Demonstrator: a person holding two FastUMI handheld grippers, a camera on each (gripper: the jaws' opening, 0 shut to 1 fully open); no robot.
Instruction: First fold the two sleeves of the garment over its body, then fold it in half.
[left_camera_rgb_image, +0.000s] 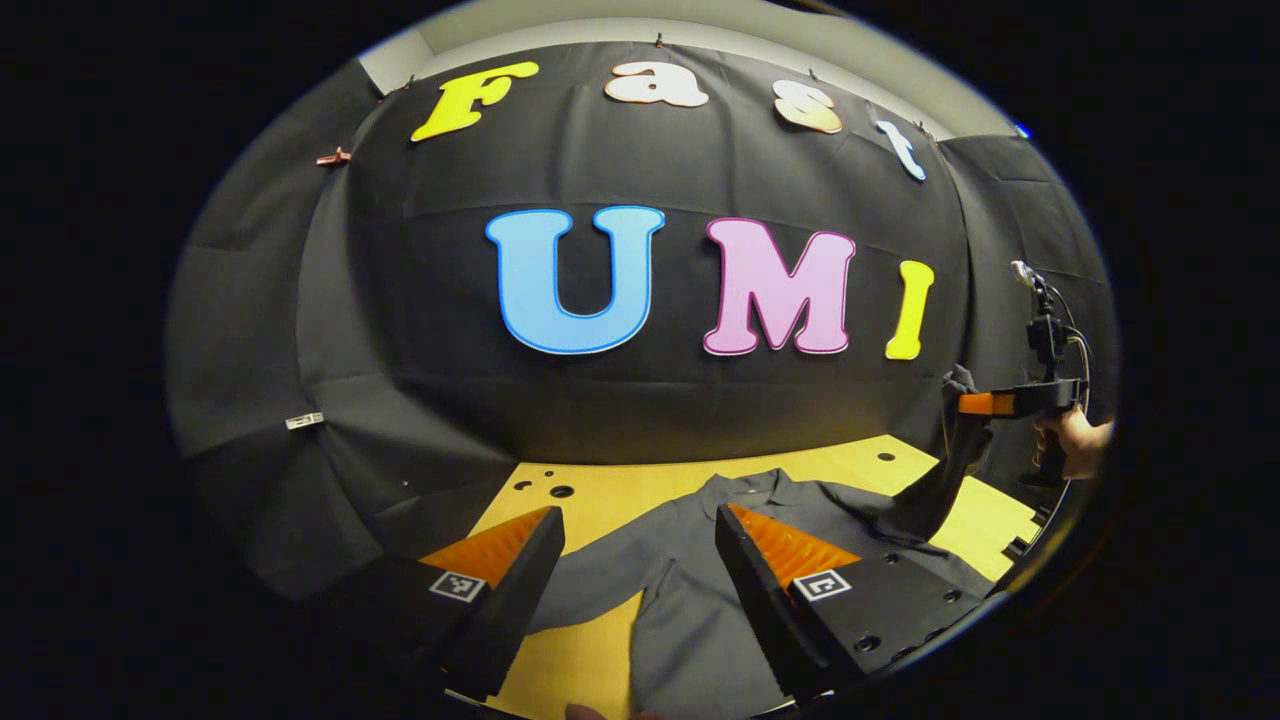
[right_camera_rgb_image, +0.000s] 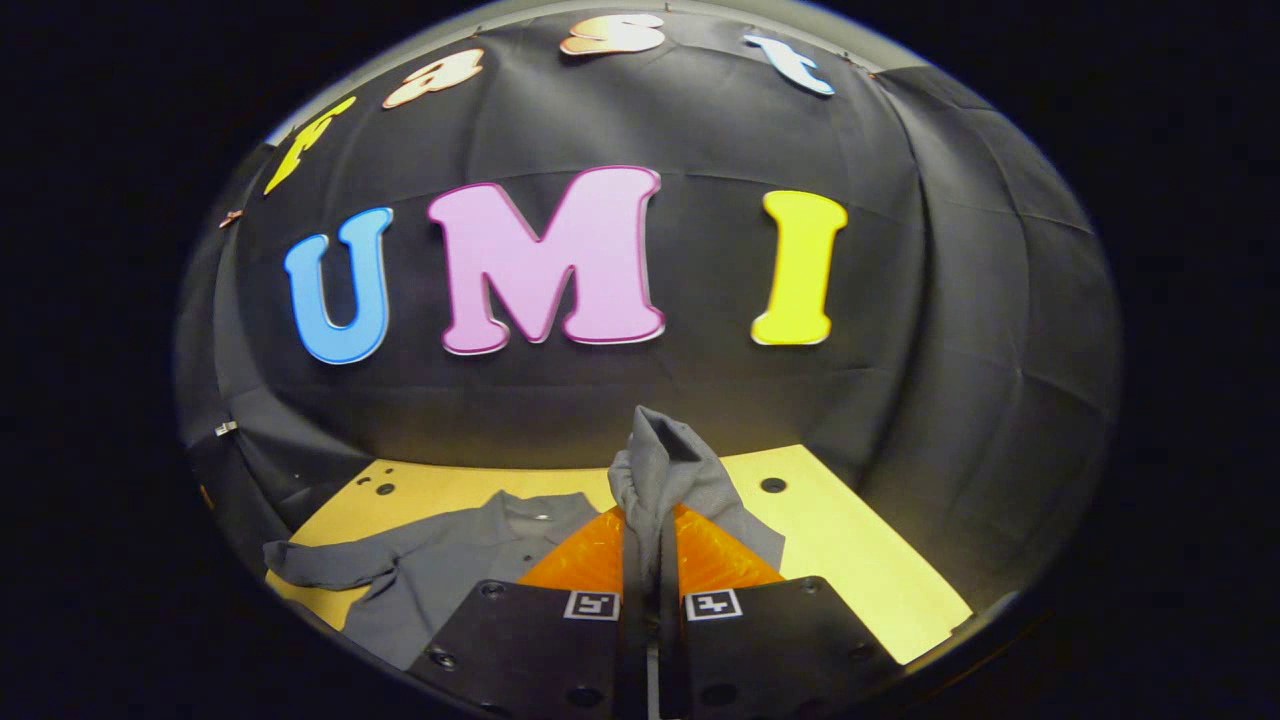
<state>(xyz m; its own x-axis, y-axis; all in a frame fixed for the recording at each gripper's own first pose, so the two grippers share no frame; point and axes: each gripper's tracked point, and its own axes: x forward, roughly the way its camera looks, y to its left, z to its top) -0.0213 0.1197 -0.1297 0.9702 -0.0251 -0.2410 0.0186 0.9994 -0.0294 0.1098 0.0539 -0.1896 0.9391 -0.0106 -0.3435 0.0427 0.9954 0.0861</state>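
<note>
A grey collared shirt lies face up on the yellow table, collar toward the far wall. My left gripper hovers open above the shirt's near left part, nothing between its fingers. At the far right of the left gripper view, my right gripper holds one sleeve lifted off the table. In the right gripper view, that gripper is shut on the sleeve, whose cuff sticks up above the fingers. The shirt's body and other sleeve lie flat to the left.
The table has several round holes, one near its far right. Black cloth walls close in behind and at both sides. A hand holds the right gripper near the table's right edge.
</note>
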